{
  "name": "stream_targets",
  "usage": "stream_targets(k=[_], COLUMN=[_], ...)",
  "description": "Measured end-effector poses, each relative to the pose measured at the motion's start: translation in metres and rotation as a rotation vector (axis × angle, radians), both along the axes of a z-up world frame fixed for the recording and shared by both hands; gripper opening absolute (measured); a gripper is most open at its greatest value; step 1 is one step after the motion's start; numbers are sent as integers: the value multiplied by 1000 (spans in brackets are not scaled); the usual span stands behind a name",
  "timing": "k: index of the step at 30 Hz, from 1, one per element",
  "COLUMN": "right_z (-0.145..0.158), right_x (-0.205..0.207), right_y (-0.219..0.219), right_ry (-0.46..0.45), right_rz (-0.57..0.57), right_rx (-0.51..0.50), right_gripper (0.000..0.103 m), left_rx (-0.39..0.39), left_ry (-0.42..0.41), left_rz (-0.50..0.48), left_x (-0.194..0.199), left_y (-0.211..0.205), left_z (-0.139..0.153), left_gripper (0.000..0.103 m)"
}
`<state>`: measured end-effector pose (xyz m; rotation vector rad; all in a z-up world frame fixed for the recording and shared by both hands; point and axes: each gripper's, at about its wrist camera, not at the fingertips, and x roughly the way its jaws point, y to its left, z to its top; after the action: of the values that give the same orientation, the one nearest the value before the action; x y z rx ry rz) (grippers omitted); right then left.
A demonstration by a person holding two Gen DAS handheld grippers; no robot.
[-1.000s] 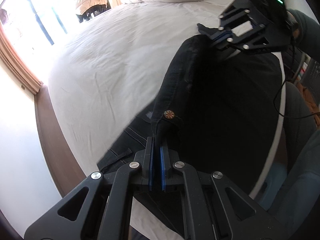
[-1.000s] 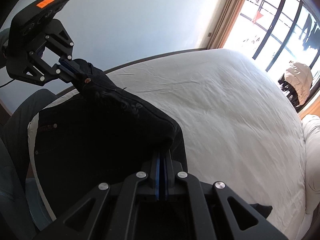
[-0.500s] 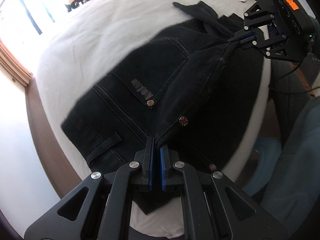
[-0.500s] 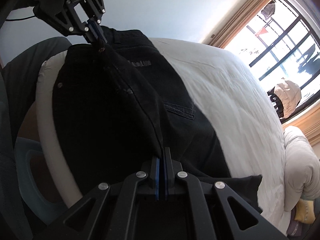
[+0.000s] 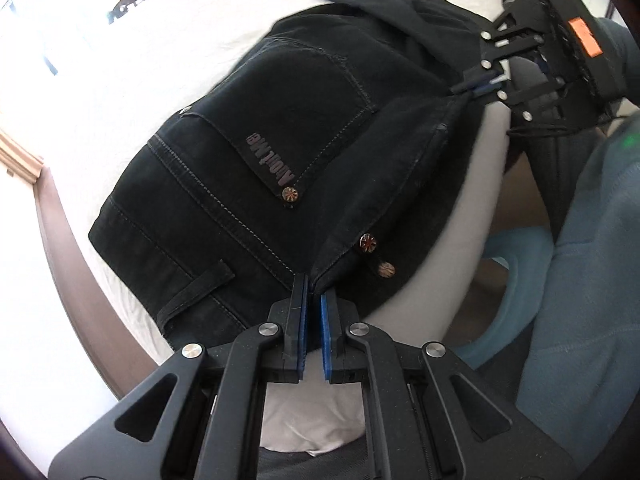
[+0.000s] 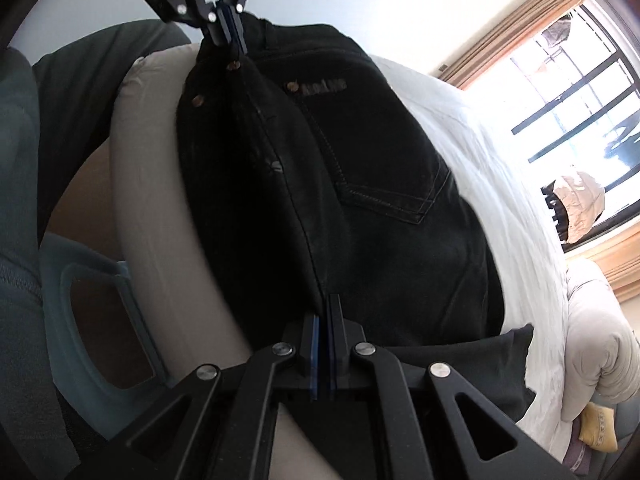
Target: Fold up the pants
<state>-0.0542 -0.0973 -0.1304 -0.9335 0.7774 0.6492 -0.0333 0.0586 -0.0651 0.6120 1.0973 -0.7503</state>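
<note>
Black jeans (image 5: 280, 128) lie on the white bed (image 5: 132, 60), back pocket with a logo patch facing up, folded lengthwise near the bed's edge. My left gripper (image 5: 313, 284) is shut on the waistband edge beside two copper buttons. My right gripper (image 5: 474, 86) is shut on the same folded edge further along, towards the legs. In the right wrist view the jeans (image 6: 360, 184) run from my right gripper (image 6: 323, 312) up to the left gripper (image 6: 229, 32). The held fold hangs over the mattress side.
The mattress side (image 6: 160, 216) and a light blue frame (image 6: 100, 320) are below the bed edge. A pillow (image 6: 596, 328) lies at the head. A window (image 6: 568, 92) with curtains is beyond the bed. A grey-blue sleeve (image 5: 592, 248) is at the right.
Both grippers have swung the lifted half of the jeans over and down towards the near bed edge. The back pocket side now lies flat on the bed.
</note>
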Motion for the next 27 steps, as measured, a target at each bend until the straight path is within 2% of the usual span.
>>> stream_targets(k=[5, 17, 20, 24, 27], right_z=[-3, -18, -23, -28, -27], right_x=[-2, -13, -13, -10, -11], right_y=[-8, -14, -15, -19, -23], right_ry=[6, 15, 28, -3, -12], right_rz=[-8, 1, -12, -12, -29], right_rx=[-7, -31, -19, -27, -8], right_gripper=[4, 4, 5, 6, 9], left_rx=[37, 16, 11, 8, 13], left_ry=[-15, -8, -12, -45, -20], left_rz=[-42, -28, -4, 3, 8], left_x=[-9, -7, -6, -10, -11], left_y=[-12, -8, -5, -4, -1], left_z=[-1, -5, -6, -4, 6], left_gripper=[4, 5, 8, 10, 17])
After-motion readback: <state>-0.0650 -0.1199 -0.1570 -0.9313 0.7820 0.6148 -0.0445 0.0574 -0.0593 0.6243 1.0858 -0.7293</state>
